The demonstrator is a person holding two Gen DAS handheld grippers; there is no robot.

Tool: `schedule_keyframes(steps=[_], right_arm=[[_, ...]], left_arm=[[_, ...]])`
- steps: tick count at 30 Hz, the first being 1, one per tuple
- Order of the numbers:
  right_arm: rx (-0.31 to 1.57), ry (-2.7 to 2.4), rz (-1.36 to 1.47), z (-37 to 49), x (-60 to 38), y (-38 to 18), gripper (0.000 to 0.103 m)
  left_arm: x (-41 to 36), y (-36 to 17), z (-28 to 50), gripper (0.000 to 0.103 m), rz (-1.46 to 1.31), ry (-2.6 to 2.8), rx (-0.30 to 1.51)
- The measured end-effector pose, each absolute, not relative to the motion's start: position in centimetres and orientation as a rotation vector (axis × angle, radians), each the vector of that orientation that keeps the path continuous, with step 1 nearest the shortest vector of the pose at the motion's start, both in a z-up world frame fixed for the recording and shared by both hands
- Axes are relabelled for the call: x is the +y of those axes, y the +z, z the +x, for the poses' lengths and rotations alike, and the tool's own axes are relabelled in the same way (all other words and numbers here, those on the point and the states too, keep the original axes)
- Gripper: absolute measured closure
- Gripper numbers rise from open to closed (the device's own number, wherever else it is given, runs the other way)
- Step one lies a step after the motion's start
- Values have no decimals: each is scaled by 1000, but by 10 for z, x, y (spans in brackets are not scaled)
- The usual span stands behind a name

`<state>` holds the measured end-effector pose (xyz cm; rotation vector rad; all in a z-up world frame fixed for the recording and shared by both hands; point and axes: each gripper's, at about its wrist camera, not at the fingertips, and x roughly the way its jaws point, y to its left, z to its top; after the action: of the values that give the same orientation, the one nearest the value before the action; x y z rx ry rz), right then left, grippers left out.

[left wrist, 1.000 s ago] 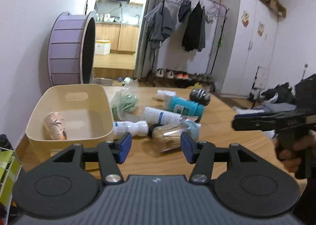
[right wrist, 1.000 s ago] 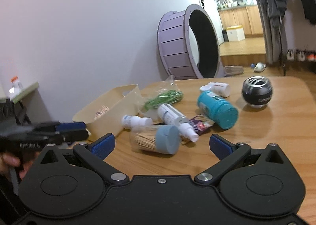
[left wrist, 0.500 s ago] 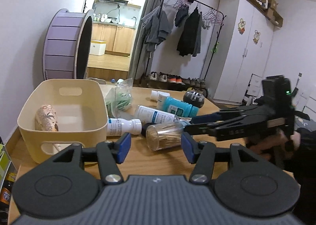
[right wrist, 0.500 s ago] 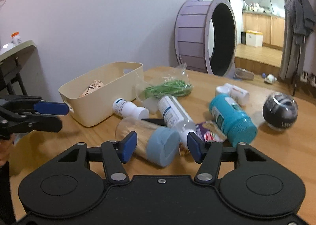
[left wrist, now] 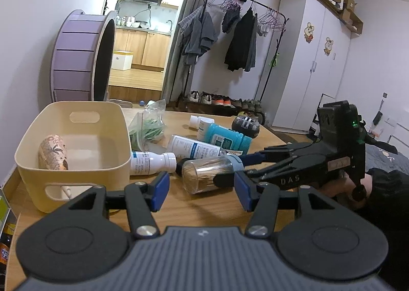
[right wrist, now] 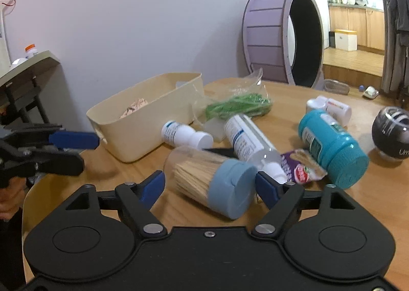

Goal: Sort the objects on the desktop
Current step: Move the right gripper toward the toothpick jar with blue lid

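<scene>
A clear toothpick jar with a pale blue lid lies on its side on the wooden table. My right gripper is open, with the lid end of the jar between its fingers; from the left wrist it shows as the black right gripper straddling the lid. My left gripper is open and empty, a little short of the jar's base. A cream basket stands to the left of the pile and holds a patterned roll.
Behind the jar lie a white pill bottle, a white spray bottle, a teal bottle, a snack packet, a bag of green pieces and a black ball. The table edge runs just below both grippers.
The right gripper has come in from the right, narrowing its wide-open fingers, until they straddle the jar's lid. The left gripper has shifted slightly and stayed open.
</scene>
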<state>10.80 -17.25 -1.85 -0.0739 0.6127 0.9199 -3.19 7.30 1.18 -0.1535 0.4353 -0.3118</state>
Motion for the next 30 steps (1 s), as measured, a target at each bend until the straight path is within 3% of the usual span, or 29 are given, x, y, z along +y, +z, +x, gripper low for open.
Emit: schedule_keyframes(steps=[15, 21, 30], right_arm=[[566, 944, -116, 86, -189, -4, 28], [431, 959, -172, 95, -182, -5, 18], [443, 995, -275, 101, -162, -15, 19]], left_arm=[[70, 10, -31, 48, -143, -304, 445], [71, 10, -32, 48, -146, -302, 445], [73, 11, -32, 48, -151, -297, 445]])
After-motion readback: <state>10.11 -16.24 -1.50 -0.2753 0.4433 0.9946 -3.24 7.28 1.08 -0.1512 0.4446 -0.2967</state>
